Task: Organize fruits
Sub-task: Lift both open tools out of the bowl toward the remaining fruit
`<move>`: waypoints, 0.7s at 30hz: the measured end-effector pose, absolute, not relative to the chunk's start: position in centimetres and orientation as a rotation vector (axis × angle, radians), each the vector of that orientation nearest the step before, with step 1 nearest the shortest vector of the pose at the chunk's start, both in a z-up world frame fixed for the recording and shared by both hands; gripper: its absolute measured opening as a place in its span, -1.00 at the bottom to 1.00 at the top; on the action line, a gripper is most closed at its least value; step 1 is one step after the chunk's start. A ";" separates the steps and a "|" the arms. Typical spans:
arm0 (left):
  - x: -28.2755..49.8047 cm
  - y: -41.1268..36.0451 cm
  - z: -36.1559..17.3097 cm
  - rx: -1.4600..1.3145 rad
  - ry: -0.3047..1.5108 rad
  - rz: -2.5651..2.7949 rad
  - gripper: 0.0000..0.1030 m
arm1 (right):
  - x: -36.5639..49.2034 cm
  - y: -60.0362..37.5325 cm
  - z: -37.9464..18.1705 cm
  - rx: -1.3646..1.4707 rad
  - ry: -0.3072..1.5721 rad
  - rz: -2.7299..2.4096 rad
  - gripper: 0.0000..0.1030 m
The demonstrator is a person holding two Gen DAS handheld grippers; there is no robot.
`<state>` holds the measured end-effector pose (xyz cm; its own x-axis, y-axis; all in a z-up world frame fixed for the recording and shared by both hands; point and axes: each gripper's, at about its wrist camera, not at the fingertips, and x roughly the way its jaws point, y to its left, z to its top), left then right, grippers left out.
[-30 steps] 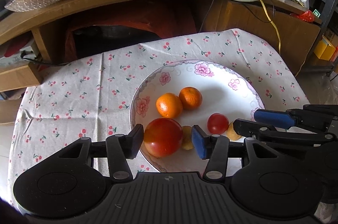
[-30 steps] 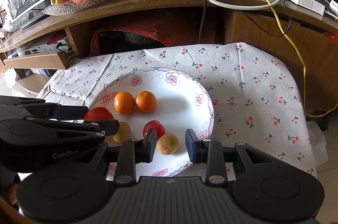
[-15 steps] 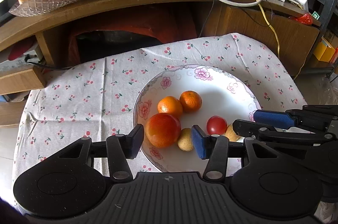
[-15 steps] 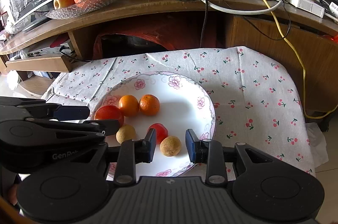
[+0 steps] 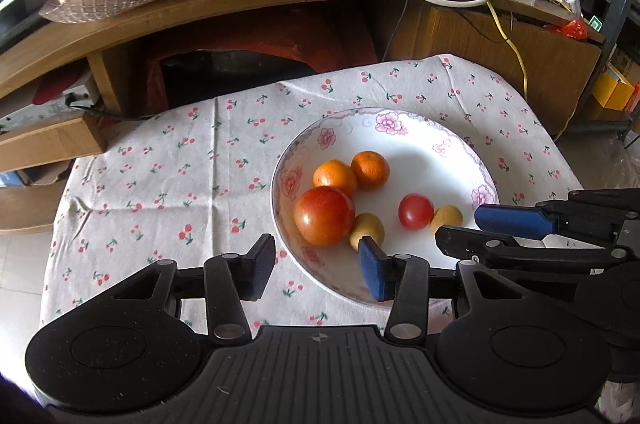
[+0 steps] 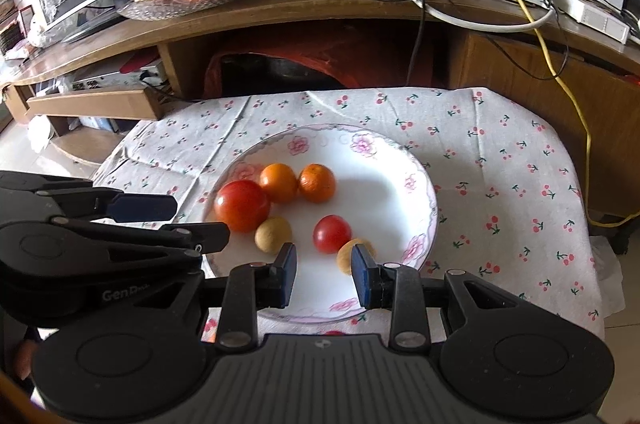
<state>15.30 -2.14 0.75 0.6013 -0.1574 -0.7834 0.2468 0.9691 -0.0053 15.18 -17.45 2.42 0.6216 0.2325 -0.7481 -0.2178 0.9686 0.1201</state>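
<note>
Both tongs, left tongs (image 5: 316, 266) and right tongs (image 6: 324, 274), hang open and empty at the bottom of the frame. All 6 fruits sit on the plate (image 6: 416, 175) mid-frame, so sorting looks barely started, I'd guess.

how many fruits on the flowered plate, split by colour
orange: 2, one beside the other
red: 2, the large one and the small one
yellow-brown: 2, one near the large red one, one partly behind a finger of the right gripper
total: 6, all on the plate
</note>
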 end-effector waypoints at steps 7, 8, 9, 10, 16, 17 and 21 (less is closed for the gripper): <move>13.7 -1.5 0.2 0.133 0.928 -0.243 0.04 | 13.8 -16.3 1.9 -0.018 0.902 0.293 -0.39; 13.4 -1.4 0.1 0.137 0.931 -0.244 0.03 | 13.6 -16.2 1.8 -0.019 0.910 0.295 -0.39; 13.2 -1.4 0.0 0.141 0.934 -0.245 0.01 | 13.4 -16.1 1.8 -0.022 0.918 0.297 -0.39; 13.0 -1.3 0.0 0.143 0.936 -0.246 0.00 | 13.2 -16.0 1.7 -0.027 0.922 0.298 -0.39; 11.7 -0.8 -0.1 0.142 0.948 -0.253 -0.01 | 12.1 -15.6 1.7 -0.027 0.948 0.315 -0.39; 11.4 -0.7 -0.2 0.141 0.951 -0.253 0.00 | 11.9 -15.5 1.6 -0.021 0.958 0.322 -0.39; 10.4 -0.2 -0.8 0.136 0.978 -0.249 0.01 | 11.0 -15.0 1.0 -0.036 0.979 0.344 -0.39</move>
